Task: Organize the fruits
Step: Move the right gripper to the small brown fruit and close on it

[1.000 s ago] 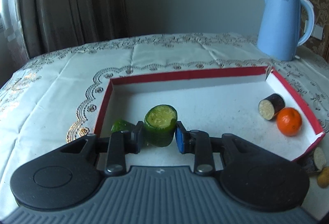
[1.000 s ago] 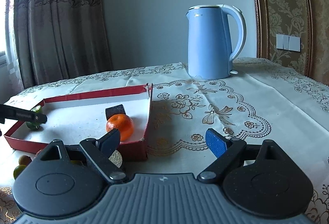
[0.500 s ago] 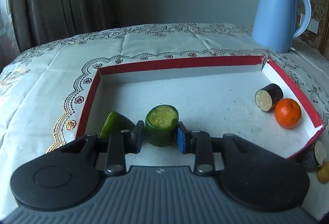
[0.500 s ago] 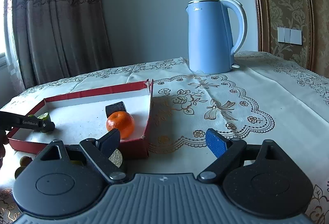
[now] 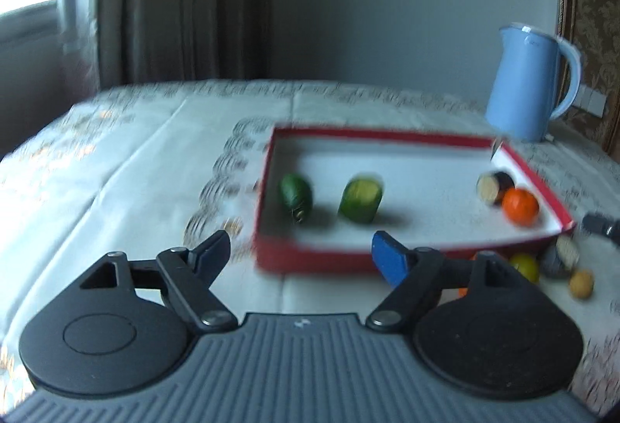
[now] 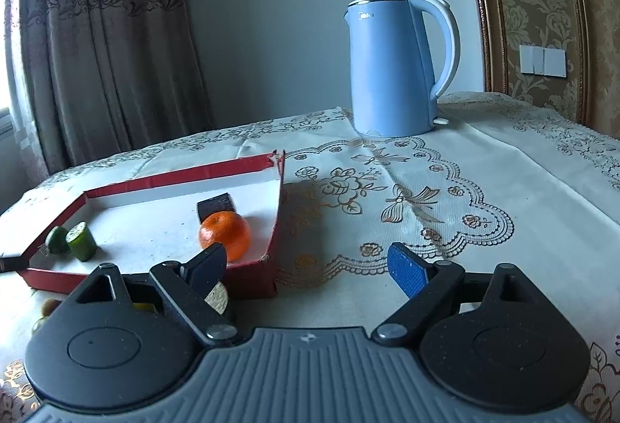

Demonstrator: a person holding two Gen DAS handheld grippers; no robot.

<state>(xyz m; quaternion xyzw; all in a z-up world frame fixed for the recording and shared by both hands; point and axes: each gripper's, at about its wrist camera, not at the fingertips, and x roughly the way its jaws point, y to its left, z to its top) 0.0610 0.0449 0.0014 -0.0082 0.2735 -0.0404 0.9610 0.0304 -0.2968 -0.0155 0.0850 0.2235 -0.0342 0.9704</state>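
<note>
Opening its jaws just now, the left gripper (image 5: 298, 248) has let go of the cucumber chunk (image 5: 360, 200): a second ago the pads clamped it, and now it stands free on the white floor of the red-rimmed tray (image 5: 387, 134), nothing between the jaws, and the gripper sits outside the tray's near wall. In my judgement that piece counts as placed, and the left hand is free for the next fruit. In the left wrist view, going from the 9 o'clock side across: bare patterned cloth on the desk (image 5: 135, 171) gives wide room to swing; then the tray's left wall, with the dark green cucumber end (image 5: 296, 196) just inside it and the chunk just beside that; then an open stretch of tray floor; then the eggplant piece (image 5: 494, 186) touching the tangerine (image 5: 520, 206) at the right wall. Outside the near right corner, at about 4 o'clock, lie unsorted pieces: a yellow-green fruit (image 5: 525, 266), another eggplant slice (image 5: 564, 254) and a small tan one (image 5: 581, 283), with the tip of the other tool close by. The blue kettle (image 5: 527, 82) stands at 1 o'clock, well apart from the tray. The right gripper (image 6: 308, 262) hangs spread wide and empty near that corner, unmoved from a second ago. The low near wall is the edge to clear when lifting anything in; the middle floor is the freest landing spot.
</note>
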